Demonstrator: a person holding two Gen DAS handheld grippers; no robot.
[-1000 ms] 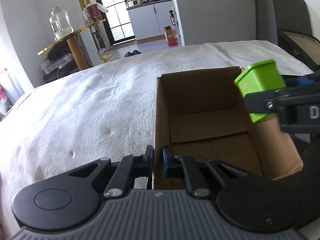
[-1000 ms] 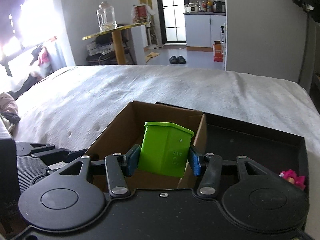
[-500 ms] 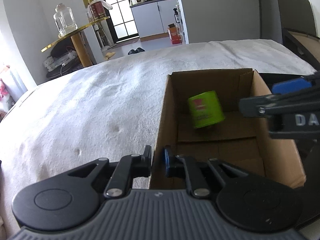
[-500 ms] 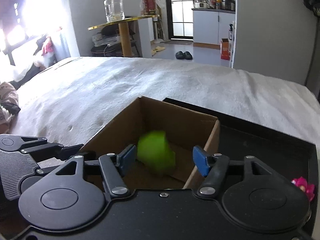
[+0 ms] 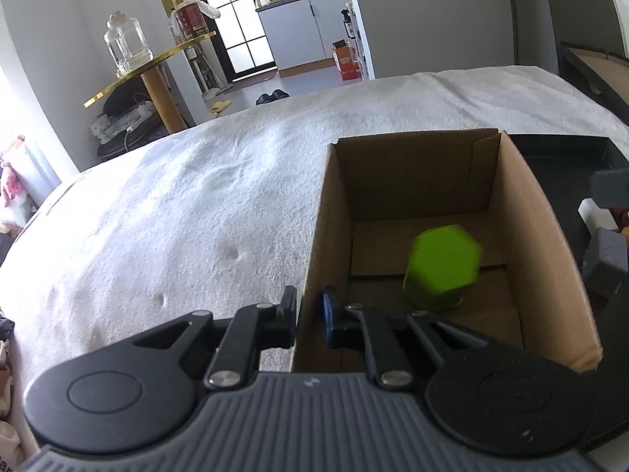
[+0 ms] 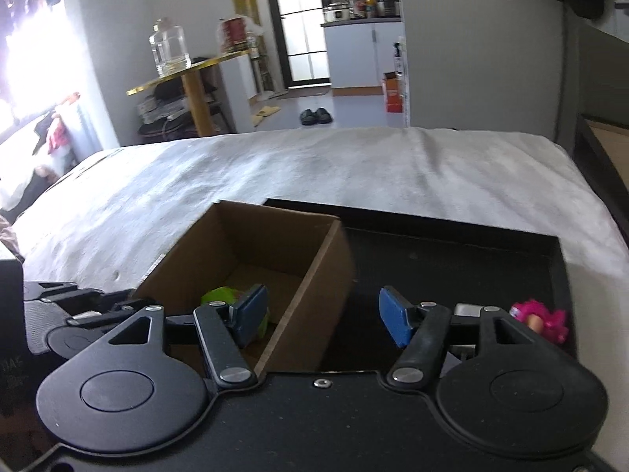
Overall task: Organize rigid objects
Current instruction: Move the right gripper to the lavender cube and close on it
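A brown cardboard box (image 5: 526, 212) stands open on the white bed cover. A green hexagonal container (image 5: 442, 267) lies blurred on the box floor; it also shows in the right wrist view (image 6: 220, 297), partly hidden behind a finger. My left gripper (image 5: 310, 314) is shut on the box's near-left wall. My right gripper (image 6: 322, 316) is open and empty, above the box's right wall (image 6: 314, 275) and the black tray (image 6: 452, 251).
A pink toy (image 6: 540, 316) lies in the black tray to the right of the box. The white bed cover (image 5: 177, 212) stretches left and beyond. A side table with a glass jar (image 5: 125, 45) stands off the bed at the far left.
My right gripper opened and let go of the green container, which fell into the box. The right gripper then drew back to the right. The left gripper kept its hold on the box wall.
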